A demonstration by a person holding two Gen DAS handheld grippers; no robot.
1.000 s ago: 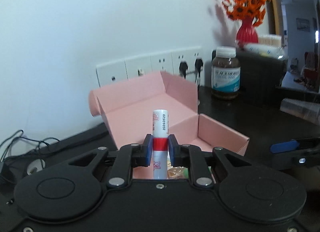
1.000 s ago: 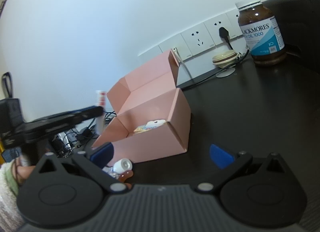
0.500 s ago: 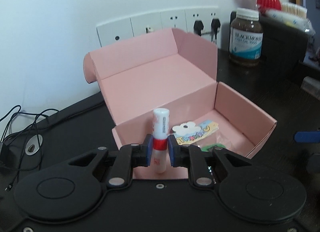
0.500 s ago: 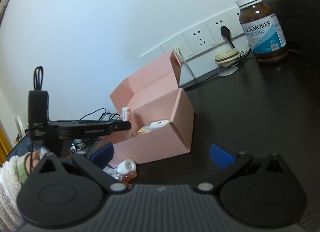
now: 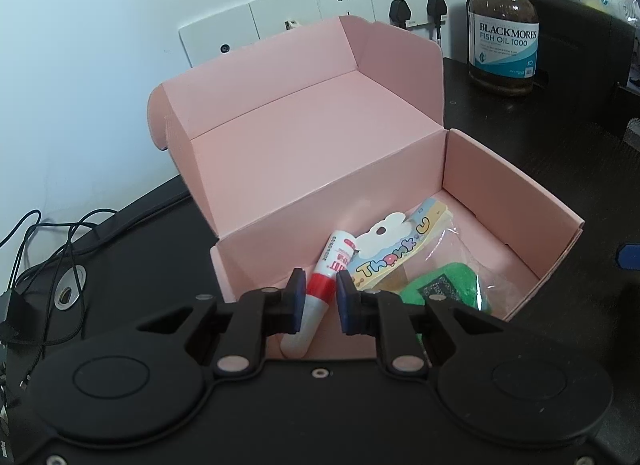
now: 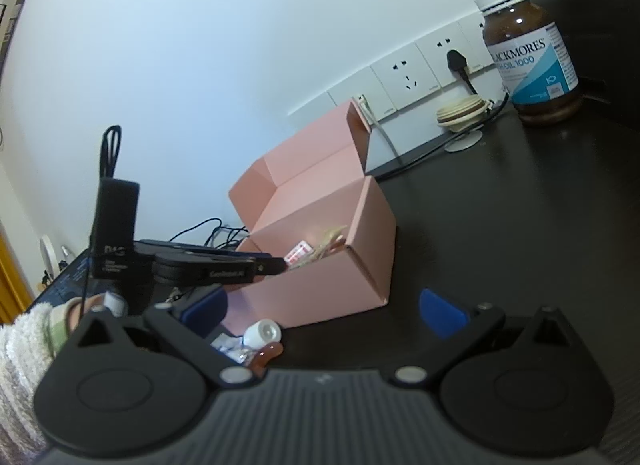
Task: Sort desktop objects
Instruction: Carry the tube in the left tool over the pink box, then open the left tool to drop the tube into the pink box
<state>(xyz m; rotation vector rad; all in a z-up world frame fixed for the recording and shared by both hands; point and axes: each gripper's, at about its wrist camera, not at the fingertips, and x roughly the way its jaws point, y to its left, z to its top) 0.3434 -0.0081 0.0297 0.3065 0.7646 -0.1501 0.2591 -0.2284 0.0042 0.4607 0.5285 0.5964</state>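
My left tool (image 5: 319, 301) hung over the pink box (image 5: 516, 201), its pads spread apart around the glue stick (image 5: 320, 289). The stick leaned, tip pointing into the box. My right tool (image 6: 324, 313) stayed wide apart, farther off.

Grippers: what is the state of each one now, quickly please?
Left gripper: open, jaws apart around the glue stick lying in the pink box, not clamping it.
Right gripper: open, holding nothing.

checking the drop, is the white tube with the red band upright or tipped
Tipped: the white tube leans inside the pink box against the card packet, between the left tongs' parted pads.
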